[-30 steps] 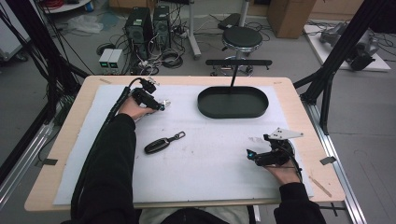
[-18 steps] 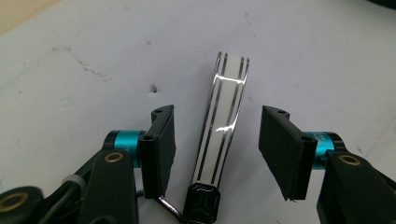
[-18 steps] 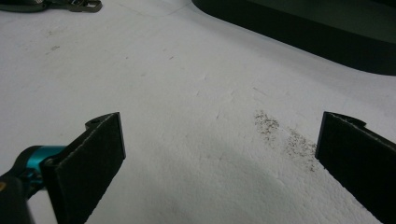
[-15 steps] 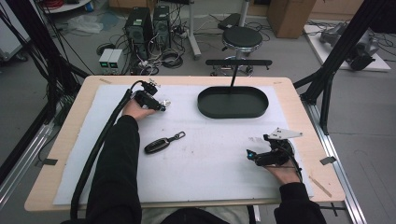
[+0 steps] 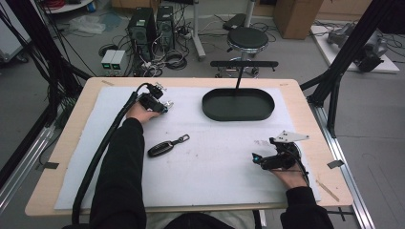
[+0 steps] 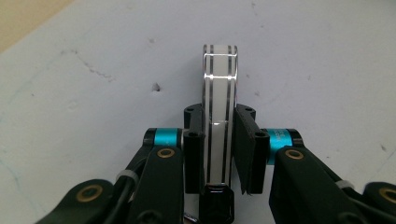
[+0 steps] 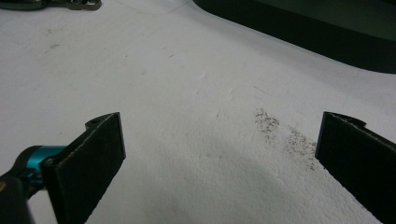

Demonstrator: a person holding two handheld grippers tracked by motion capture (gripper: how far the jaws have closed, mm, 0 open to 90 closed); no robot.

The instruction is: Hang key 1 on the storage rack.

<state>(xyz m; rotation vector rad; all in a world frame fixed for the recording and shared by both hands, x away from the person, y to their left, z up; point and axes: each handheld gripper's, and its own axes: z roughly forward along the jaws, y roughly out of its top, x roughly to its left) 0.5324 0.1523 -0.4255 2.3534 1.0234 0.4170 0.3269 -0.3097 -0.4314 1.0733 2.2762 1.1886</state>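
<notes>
Closing in just now, the left gripper (image 6: pixel 218 140) jaws pinch the clear flat block (image 6: pixel 219 116), its long axis running straight ahead; right gripper (image 7: pixel 219 154) jaws are spread.

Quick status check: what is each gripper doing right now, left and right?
Left gripper: jaws have just been closing, now shut on a white striped disc-like object, held on edge.
Right gripper: open, holding nothing, over the white mat.
</notes>
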